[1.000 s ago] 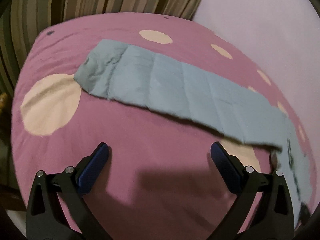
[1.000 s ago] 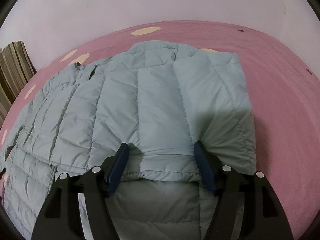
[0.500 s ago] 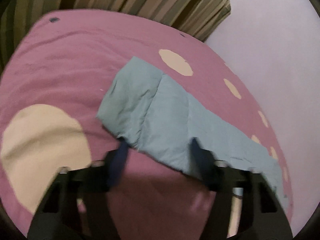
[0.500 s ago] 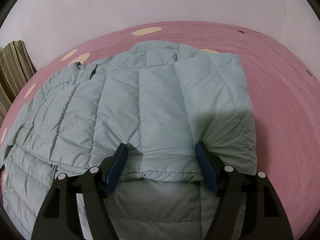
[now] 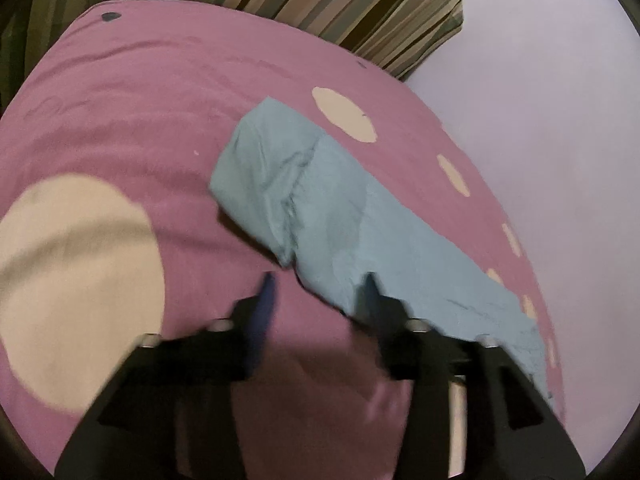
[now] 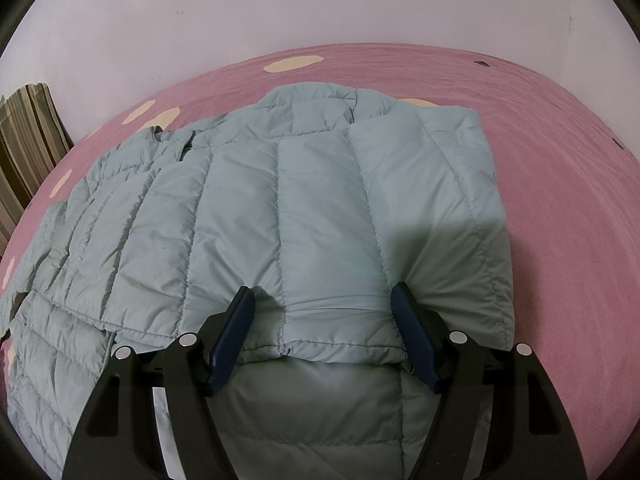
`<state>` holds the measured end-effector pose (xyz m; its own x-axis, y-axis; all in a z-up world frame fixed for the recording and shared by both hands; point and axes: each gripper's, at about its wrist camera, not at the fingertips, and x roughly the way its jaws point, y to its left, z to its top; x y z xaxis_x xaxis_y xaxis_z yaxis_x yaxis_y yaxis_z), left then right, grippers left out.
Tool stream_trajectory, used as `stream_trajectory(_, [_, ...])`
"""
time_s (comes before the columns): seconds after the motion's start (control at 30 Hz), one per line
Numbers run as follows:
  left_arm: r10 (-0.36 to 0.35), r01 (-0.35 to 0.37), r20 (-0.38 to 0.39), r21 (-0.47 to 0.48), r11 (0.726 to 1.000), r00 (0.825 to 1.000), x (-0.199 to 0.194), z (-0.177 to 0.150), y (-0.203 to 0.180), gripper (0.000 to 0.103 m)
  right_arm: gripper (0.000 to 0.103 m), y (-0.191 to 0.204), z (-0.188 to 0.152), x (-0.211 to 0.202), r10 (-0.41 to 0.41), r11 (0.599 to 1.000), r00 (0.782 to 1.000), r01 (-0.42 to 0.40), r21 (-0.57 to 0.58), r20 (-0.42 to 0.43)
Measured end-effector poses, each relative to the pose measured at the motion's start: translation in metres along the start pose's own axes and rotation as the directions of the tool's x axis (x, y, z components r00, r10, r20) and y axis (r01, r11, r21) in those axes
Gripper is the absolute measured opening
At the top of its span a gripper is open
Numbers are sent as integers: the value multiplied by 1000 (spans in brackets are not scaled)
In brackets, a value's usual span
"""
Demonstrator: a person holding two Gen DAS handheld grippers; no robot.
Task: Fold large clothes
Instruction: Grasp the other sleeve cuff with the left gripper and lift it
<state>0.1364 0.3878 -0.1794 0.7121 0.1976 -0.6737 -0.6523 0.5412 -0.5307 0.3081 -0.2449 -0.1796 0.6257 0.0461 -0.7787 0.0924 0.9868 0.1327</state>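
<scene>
- Left wrist view: the left hand-held gripper (image 5: 318,288) hovers at the near edge of the jacket's outstretched sleeve (image 5: 320,216), which lies flat across the pink bedspread (image 5: 140,120), cuff end to the far left. Its jaws have just been opening again after narrowing; the right jaw overlaps the sleeve edge, but the picture is blurred and the pads do not appear to press, so it reads as released.
- Right wrist view: the right hand-held gripper (image 6: 324,320) stands half-wide, grasping a bunched fold at the near hem of the light-blue quilted jacket (image 6: 280,200). The jacket lies mid-bed, one side already turned over the body.
- Progress, as judged: one fold is made; the left sleeve is not yet brought in, and the lengthwise folds remain.
- Writing: no brand, label or lettering is legible. A striped pillow (image 5: 320,4) lies at the bed's far left.
</scene>
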Motion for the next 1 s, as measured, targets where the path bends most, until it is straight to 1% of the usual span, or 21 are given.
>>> stream_trajectory(0.07, [0,0,12,11,1000,1000,-5,-5,-2,68,70,0,0,0,-1,1000,1000,1,0,0])
stream_trajectory(0.13, [7,-7,10,11,1000,1000,-2,-5,-2,68,70,-1,0,0,-1,1000,1000,1,-1,0])
stream_trajectory(0.2, [1,-1,14,-11,1000,1000,2,0,0,68,70,0,-1,0,-1,1000,1000,1,0,1])
stream_trajectory(0.33, [-37,41,45,-92,995,998,14,17,8,68,70,1,-1,-1,-4,1000,1000,4,0,2])
stream_trajectory(0.37, [-42,47,52,-98,994,998,15,19,9,64,70,1,-1,-1,-5,1000,1000,5,-1,2])
stream_trajectory(0.4, [-44,50,55,-105,993,998,18,22,10,56,70,2,-1,-1,-5,1000,1000,5,0,2])
stream_trajectory(0.43, [-43,49,54,-111,993,998,19,22,11,51,70,2,-1,-1,-4,1000,1000,4,1,2])
stream_trajectory(0.5, [-38,45,52,-130,990,998,23,25,17,30,70,2,-1,-1,-5,1000,1000,5,0,2])
stream_trajectory(0.57, [-48,55,49,-144,988,998,23,26,22,18,70,1,-1,-1,-5,1000,1000,5,0,3])
stream_trajectory(0.6, [-45,51,50,-142,989,998,23,27,22,15,70,1,-1,-1,-5,1000,1000,5,0,3])
stream_trajectory(0.63, [-39,46,54,-129,991,998,23,28,20,13,70,1,-1,0,-6,1000,1000,6,0,4])
stream_trajectory(0.7, [-22,27,74,-65,998,997,19,32,8,9,70,0,-1,0,-4,1000,1000,4,0,3])
stream_trajectory(0.8, [-36,36,107,0,999,994,11,37,-12,7,70,0,-1,0,-2,1000,1000,2,1,4])
stream_trajectory(0.9, [-93,84,130,71,994,987,-1,41,-45,7,70,0,-1,0,-1,1000,1000,1,3,5])
stream_trajectory(1.0, [-146,127,133,144,981,980,-11,35,-79,6,70,0,0,0,5,1000,1000,-5,9,8])
